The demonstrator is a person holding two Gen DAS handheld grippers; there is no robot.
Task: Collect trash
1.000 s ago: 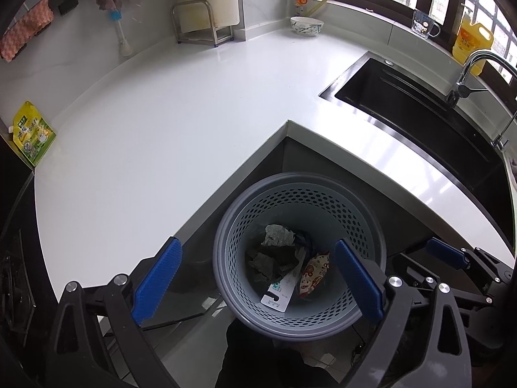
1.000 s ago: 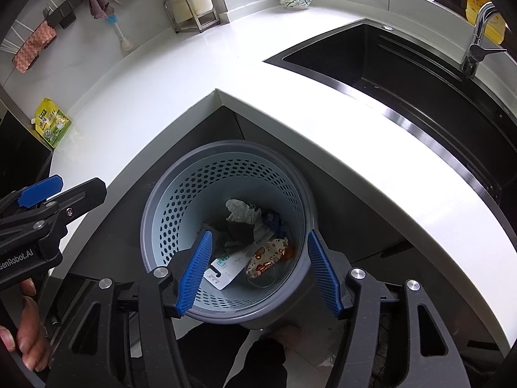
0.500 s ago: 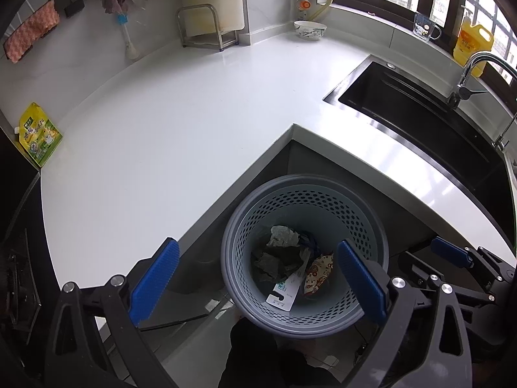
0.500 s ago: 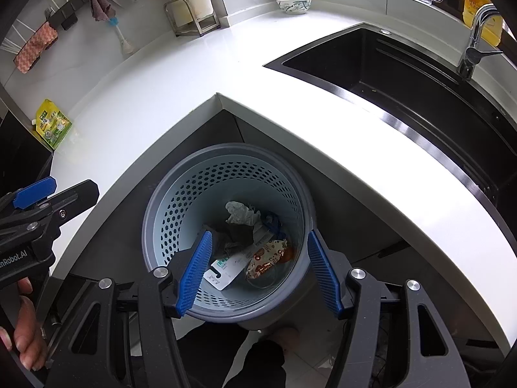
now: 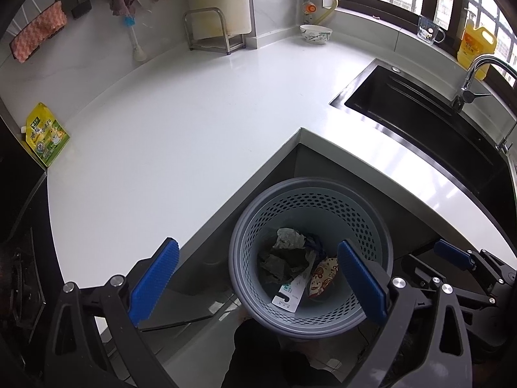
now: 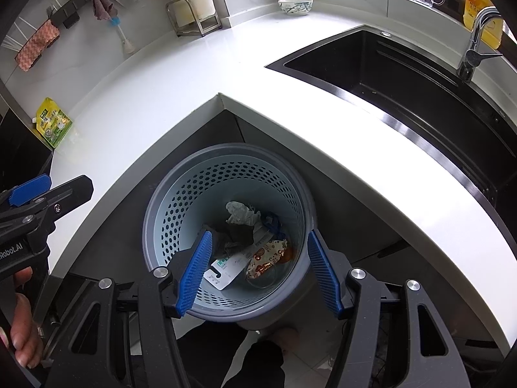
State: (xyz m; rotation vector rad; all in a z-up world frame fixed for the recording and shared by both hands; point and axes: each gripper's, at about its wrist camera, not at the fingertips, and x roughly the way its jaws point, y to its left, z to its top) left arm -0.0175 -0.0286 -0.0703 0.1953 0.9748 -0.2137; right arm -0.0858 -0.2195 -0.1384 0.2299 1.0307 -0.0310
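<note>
Grey perforated plastic waste basket [image 6: 226,174] stands on the floor in the white desk's [image 5: 168,123] inner corner, holding crumpled paper [image 6: 240,213], a white tag [image 6: 226,268] and a snack wrapper [image 6: 266,257]. Left claw [image 5: 258,286] and right claw [image 6: 258,274] hang above it, both spread apart and empty.

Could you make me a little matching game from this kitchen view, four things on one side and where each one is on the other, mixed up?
Things:
1. patterned bowl
2. green and yellow pouch
3. yellow jug
4. snack wrapper

Places:
A. inside the perforated grey wastebasket on the floor
B. on the ledge by the window, behind the faucet
C. at the far left end of the white countertop
D. at the back of the countertop, near the metal rack

Pairs: 1-D, 2-C, 3-B, 4-A
</note>
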